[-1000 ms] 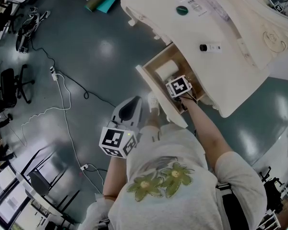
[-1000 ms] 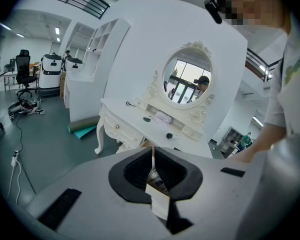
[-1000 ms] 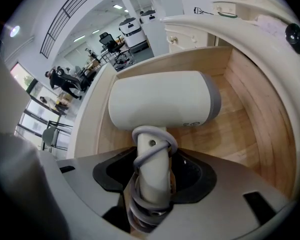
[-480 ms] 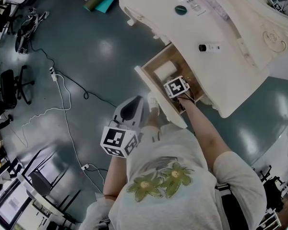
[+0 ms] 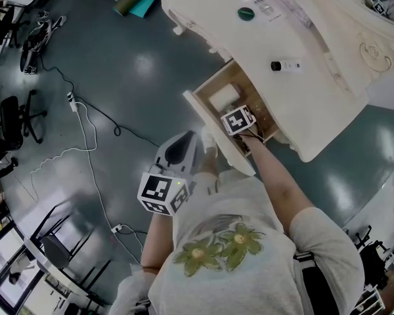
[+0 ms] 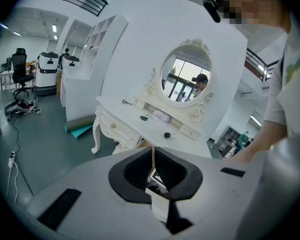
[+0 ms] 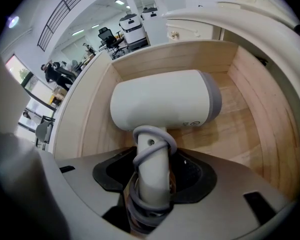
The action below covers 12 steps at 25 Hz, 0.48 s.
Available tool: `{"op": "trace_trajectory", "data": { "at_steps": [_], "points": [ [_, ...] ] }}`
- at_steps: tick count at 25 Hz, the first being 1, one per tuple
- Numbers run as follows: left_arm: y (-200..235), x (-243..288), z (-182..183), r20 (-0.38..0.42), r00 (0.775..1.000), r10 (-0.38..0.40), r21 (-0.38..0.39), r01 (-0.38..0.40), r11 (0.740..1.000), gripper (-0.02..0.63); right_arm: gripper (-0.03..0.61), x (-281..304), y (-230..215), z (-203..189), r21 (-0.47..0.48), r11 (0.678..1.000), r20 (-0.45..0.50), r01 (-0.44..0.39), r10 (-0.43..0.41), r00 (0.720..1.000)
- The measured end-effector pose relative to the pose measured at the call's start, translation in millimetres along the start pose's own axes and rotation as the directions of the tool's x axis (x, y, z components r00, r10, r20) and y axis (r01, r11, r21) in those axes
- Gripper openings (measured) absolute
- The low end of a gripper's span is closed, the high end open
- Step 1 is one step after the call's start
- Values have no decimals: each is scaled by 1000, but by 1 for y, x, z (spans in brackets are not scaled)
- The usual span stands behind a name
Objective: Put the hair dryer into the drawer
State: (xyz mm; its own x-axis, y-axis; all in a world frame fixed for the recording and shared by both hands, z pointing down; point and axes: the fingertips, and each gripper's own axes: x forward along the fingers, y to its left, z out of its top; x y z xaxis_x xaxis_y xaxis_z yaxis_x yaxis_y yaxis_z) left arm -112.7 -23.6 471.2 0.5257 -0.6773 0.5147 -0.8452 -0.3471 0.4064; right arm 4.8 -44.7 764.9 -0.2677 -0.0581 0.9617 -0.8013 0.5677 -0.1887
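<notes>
The white hair dryer [image 7: 165, 106] has a grey end and lies inside the open wooden drawer [image 7: 250, 129], its barrel crosswise over the drawer bottom. My right gripper [image 7: 151, 184] is shut on its handle, which has the grey cord wound round it. In the head view the right gripper [image 5: 238, 121] sits over the drawer [image 5: 203, 107], with the hair dryer [image 5: 223, 97] just beyond its marker cube. My left gripper [image 5: 177, 151] hangs by the person's body below the drawer front, holding nothing. In the left gripper view its jaws [image 6: 154, 176] stand together.
The cream dressing table [image 5: 328, 77] carries a green round lid [image 5: 246, 14], a small dark bottle [image 5: 276, 65] and a packet [image 5: 269, 6]. Cables [image 5: 85, 123] trail over the grey floor at left. A teal roll [image 5: 136, 2] lies by the table leg.
The right gripper and hair dryer have shifted slightly left within the drawer. The left gripper has stayed where it was.
</notes>
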Motion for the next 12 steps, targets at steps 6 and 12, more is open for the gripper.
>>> {"op": "trace_trajectory", "data": {
  "at_steps": [6,12],
  "points": [
    [-4,3,0,2,1000,-11,0,11,1000,23,219,0,-4,1,-3,1000,0,14,-14,1000],
    [-10,6,-1,3,1000,-22,4,22,1000,23,219,0,-7,0,-8,1000,38,2,-2,999]
  ]
}}
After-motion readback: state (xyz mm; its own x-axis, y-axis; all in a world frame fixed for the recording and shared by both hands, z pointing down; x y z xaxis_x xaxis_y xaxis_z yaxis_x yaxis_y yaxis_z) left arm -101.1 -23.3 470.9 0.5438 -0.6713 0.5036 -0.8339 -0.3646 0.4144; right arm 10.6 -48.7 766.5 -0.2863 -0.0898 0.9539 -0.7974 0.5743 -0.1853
